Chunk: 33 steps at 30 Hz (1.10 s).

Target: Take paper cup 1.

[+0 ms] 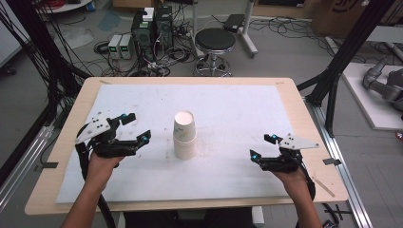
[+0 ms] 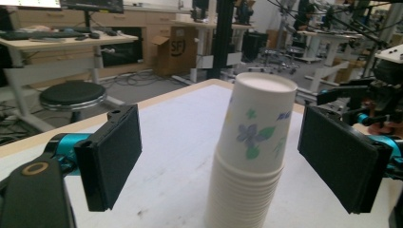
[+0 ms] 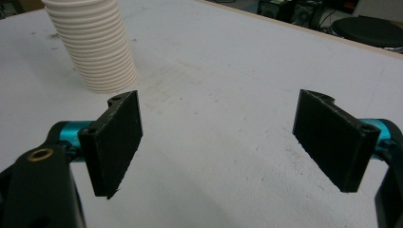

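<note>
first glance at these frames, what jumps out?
The stack of paper cups, standing upside down mid-table on the white mat, its top cup printed with flowers. Flanking it, the left gripper and the right gripper, both with jaws open and holding nothing. The left one is aimed at the stack, framing it between its jaws.

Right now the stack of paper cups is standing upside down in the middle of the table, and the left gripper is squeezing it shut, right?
Not quite. The stack of paper cups does stand upside down mid-table, but the left gripper is open. In the left gripper view its jaws stand wide on either side of the stack, touching nothing.
</note>
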Motion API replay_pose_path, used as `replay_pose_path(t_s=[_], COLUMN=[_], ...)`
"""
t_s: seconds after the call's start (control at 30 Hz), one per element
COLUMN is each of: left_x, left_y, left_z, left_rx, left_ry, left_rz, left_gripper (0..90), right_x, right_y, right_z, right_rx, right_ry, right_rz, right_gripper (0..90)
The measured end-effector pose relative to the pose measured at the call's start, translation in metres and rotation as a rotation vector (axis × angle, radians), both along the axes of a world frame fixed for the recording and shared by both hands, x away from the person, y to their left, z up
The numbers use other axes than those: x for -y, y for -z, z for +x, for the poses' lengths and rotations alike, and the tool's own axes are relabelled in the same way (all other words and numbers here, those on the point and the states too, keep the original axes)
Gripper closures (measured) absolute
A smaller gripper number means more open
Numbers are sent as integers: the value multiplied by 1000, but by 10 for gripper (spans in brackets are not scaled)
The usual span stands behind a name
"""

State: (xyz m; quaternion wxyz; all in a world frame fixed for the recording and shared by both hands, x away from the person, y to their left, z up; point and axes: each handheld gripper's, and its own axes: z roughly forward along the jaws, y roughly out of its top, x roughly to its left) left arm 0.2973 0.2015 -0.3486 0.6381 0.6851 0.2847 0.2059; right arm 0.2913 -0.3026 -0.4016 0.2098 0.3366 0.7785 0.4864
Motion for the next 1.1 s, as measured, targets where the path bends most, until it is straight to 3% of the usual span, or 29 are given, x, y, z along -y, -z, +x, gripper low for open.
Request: replay_pose_path(t_s=[0.13, 0.33, 0.9, 1.1], left_x=[18, 35, 84, 90], left_y=[-9, -12, -9, -5], left_z=[10, 22, 46, 51], left_rx=[-16, -35, -72, -81], left_ry=[71, 110, 148, 154], left_rz=[4, 21, 90, 103], left_gripper=[146, 145, 145, 173], right_x=[0, -1, -2, -2], right_y=[1, 0, 2, 1], right_z=[-1, -1, 1, 0], right_rx=[-3, -6, -11, -10], right_ry=[-3, -5, -12, -11], right_rz=[-3, 2, -3, 1], right_gripper=[174, 174, 174, 174])
